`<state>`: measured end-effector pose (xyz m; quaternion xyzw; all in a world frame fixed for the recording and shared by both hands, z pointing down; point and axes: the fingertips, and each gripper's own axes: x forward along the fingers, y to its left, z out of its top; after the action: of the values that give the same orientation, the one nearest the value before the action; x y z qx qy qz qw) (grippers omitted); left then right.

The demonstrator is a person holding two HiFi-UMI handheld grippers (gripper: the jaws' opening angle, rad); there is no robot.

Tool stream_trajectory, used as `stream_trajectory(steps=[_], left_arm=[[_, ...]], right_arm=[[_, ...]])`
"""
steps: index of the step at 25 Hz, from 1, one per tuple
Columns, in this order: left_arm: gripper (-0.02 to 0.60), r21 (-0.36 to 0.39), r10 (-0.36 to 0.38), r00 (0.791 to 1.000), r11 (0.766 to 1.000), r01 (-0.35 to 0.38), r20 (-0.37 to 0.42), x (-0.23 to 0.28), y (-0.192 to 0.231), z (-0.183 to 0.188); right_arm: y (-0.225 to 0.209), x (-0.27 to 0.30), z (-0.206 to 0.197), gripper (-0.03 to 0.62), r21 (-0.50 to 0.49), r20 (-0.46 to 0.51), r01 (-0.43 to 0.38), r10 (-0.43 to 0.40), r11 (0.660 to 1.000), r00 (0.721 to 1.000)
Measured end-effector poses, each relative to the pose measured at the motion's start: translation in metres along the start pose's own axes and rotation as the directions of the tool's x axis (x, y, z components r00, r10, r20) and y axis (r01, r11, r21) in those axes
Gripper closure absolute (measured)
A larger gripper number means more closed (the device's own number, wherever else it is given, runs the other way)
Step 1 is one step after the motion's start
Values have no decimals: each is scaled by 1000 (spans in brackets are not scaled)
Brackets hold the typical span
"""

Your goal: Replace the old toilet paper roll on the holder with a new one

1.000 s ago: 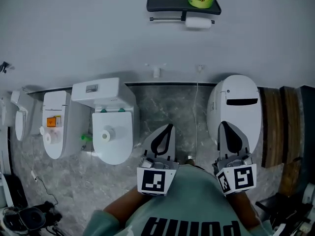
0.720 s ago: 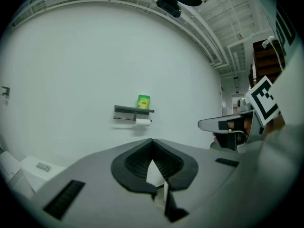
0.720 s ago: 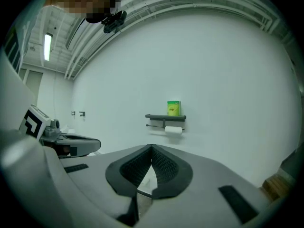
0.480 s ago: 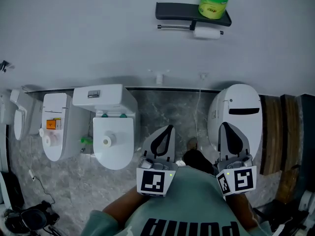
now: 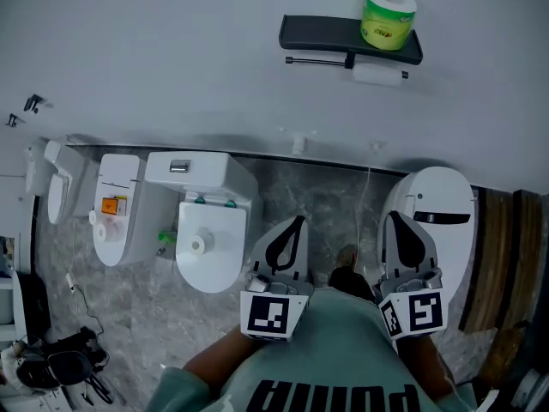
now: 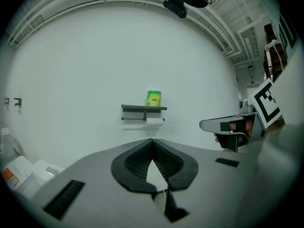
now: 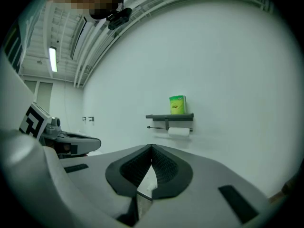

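Both grippers closed and empty, well short of the wall holder.
The left gripper (image 5: pixel 297 221) and right gripper (image 5: pixel 388 216) each hold their jaws together on nothing. At far right, the old roll (image 5: pixel 377 75) hangs under the shelf (image 5: pixel 322 33), where the green-wrapped new roll (image 5: pixel 389 18) stands.

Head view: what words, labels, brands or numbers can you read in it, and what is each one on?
Nothing here reads clearly enough to quote.
shirt: big black letters, upside down and cut off by the picture's edge; not fully readable.
green wrapped roll on the shelf: print too small to read.
orange label on a white fixture at left: too small to read.
marker cubes: square patterns only, no words.
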<state>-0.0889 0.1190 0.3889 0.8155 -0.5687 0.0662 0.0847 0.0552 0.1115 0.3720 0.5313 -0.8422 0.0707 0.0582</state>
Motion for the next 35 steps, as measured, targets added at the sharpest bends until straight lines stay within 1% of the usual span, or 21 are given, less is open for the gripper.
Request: stream_trajectory(steps=[3,10,16,23,28,32,35], left_arm=[[574,-7,22,999,1000,-22,-28,14,-8,-1],[574,31,61,996,998,-59,-70,40,-29,-5],[574,57,103,993,993,-99,-61,48,-42,1],[574,68,136,989,989,-132,-65,51,-43,4],[574,64,111,991,992,-106,-72,63,-43,5],[574,60,65,996,996,-62,-57,81,-37,6],[574,50,31,997,998,-27,-69,93,-30,6]], right_arm=[[-13,7,1,592,-4,-3,-35,35,999,999],[-49,19,-6,592,-1,-3,-79,79,997,997],[-67,22,-3,592,-9,24,-123,123,992,992],[-78,27,-3,592,6,37,-131,130,991,991],[-79,34,-6,592,11,26,-118,117,993,993],[-84,44,-8,592,18,9,-75,75,997,997],[-86,52,-7,592,24,-5,-39,39,999,999]])
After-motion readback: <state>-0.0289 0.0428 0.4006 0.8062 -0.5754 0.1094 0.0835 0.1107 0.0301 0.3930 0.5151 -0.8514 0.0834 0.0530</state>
